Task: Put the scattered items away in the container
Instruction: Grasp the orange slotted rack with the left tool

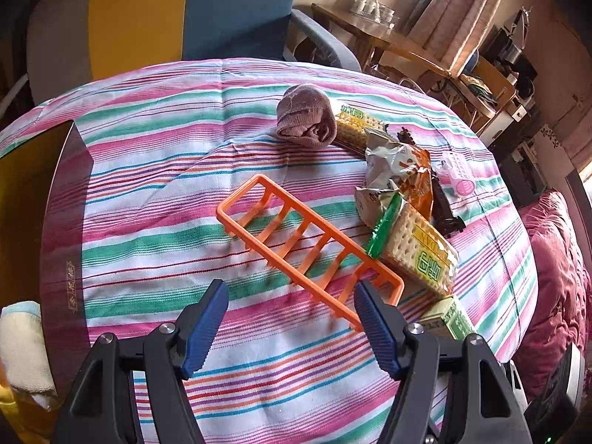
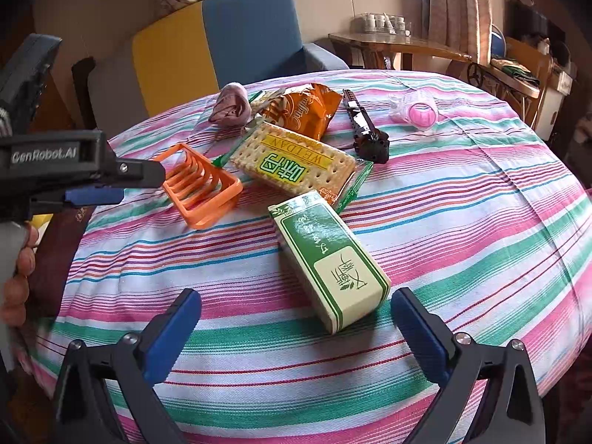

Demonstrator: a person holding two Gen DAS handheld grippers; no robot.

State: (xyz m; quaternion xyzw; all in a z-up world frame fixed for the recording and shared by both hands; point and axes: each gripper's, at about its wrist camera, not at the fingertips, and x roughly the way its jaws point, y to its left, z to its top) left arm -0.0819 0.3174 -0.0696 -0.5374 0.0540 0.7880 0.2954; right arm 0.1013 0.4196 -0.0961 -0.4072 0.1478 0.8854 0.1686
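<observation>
I count two cracker packs (image 1: 414, 244), one orange rack (image 2: 198, 188), one green box (image 2: 329, 259), one sock (image 1: 305, 116). My left gripper (image 1: 292, 318) gapes, tilted down over the rack's near end; right gripper (image 2: 296, 329) gapes, empty, just short of the box. Striped cloth (image 2: 462, 222); armchair (image 2: 244, 29) behind.

Both wrist views look steeply down, close over striped cloth (image 1: 155, 192); share orange rack (image 1: 307, 248).

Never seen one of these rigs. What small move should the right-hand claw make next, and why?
Probably ease the right gripper forward and down over the green box: its jaws stand wide open and empty, and the box lies loose on the striped cloth just ahead.
</observation>
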